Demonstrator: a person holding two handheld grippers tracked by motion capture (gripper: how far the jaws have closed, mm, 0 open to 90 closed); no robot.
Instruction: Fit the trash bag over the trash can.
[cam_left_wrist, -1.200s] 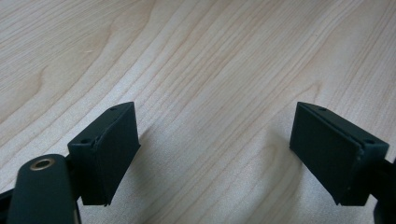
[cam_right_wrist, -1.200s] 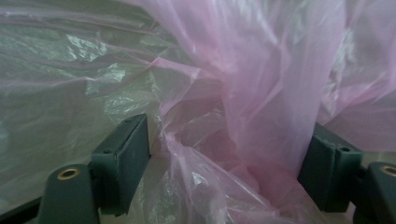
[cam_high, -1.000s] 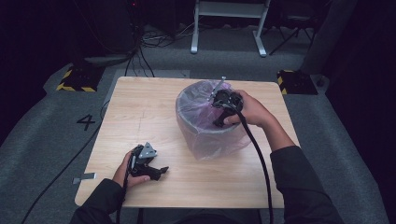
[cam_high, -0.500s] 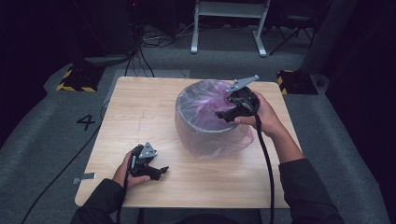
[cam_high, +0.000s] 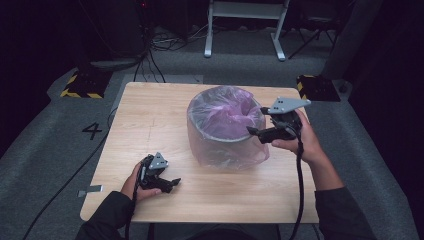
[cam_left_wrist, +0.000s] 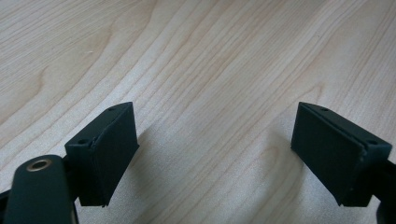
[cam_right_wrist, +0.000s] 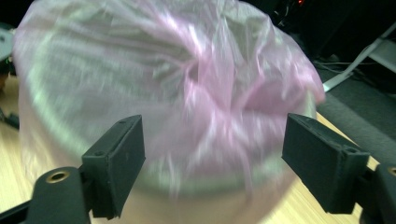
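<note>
Right tool (cam_high: 256, 132), seen from above, hangs open beside the round grey bin (cam_high: 225, 131) lined with a pink plastic bag (cam_high: 226, 112) mid-tabletop (cam_high: 150, 115); your left tool (cam_high: 167, 184) rests open. Through its own camera, pinch the bag's loose folds (cam_right_wrist: 219, 93), not the rim.

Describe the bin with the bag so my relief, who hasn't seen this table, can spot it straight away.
Start at the light wooden table. Right of its centre stands a round grey bin, the tallest thing on it, with the right gripper at its right rim. What marks it out is the thin pink plastic bag lining it, crumpled inside and draped over the rim and down the outside.
</note>
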